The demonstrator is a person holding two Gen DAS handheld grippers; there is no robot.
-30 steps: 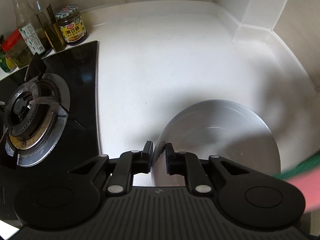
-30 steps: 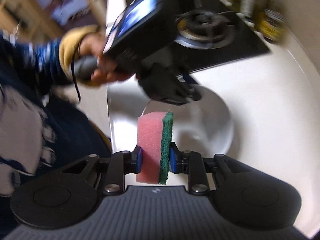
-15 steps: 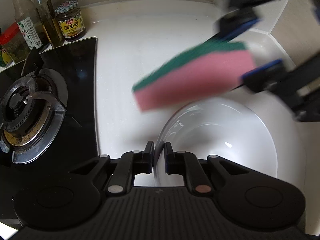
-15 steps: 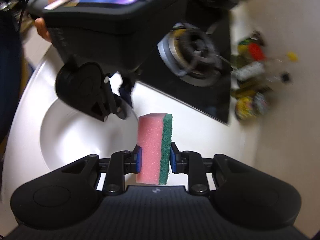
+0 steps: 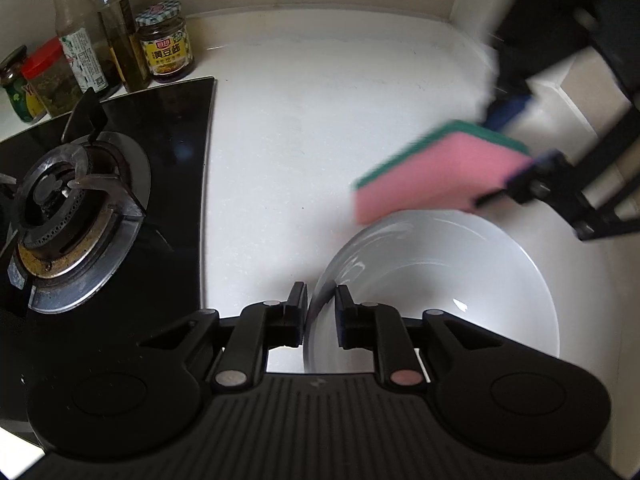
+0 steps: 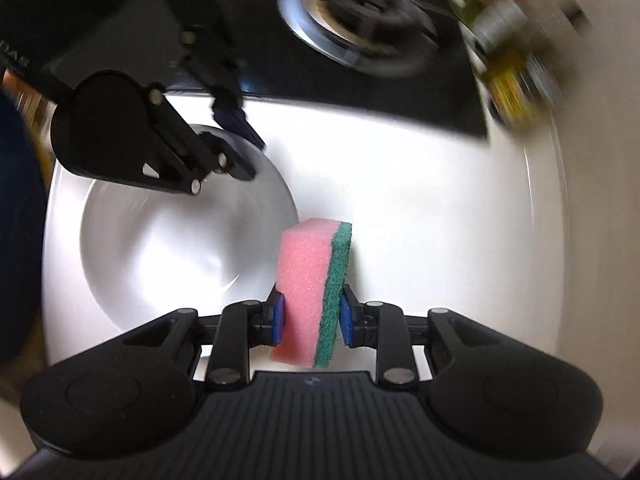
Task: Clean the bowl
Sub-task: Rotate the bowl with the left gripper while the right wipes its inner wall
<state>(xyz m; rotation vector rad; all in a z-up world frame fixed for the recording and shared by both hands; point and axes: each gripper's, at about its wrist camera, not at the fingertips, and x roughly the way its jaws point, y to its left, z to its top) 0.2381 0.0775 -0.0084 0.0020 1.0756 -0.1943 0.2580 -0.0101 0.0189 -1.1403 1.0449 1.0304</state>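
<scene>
Left wrist view: your left gripper (image 5: 321, 314) points steeply down at the white counter (image 5: 320, 120), straddling the near rim of the white bowl (image 5: 460, 288). One finger sits outside the rim and the other inside. Its jaws have just been opening, and a sliver of gap shows beside the rim, so the pads no longer clearly clamp it. The bowl rests on the counter to the right of the black hob (image 5: 120, 208) with its gas burner (image 5: 60, 208). Bottles and jars (image 5: 120, 44) stand along the back wall behind the hob.

Your right gripper (image 5: 516, 144) comes in from the upper right, blurred, clenched on the pink and green sponge (image 5: 436, 176), which hangs just over the bowl's far rim.

In the right wrist view, that gripper (image 6: 312, 320) aims almost straight down. Its blue pads squeeze the sponge (image 6: 312, 280) across its thickness, pink side left and green scouring side right. The sponge tip hangs at the bowl's (image 6: 160, 248) right edge. The left gripper (image 6: 236, 148) reaches the rim from the upper left.
</scene>
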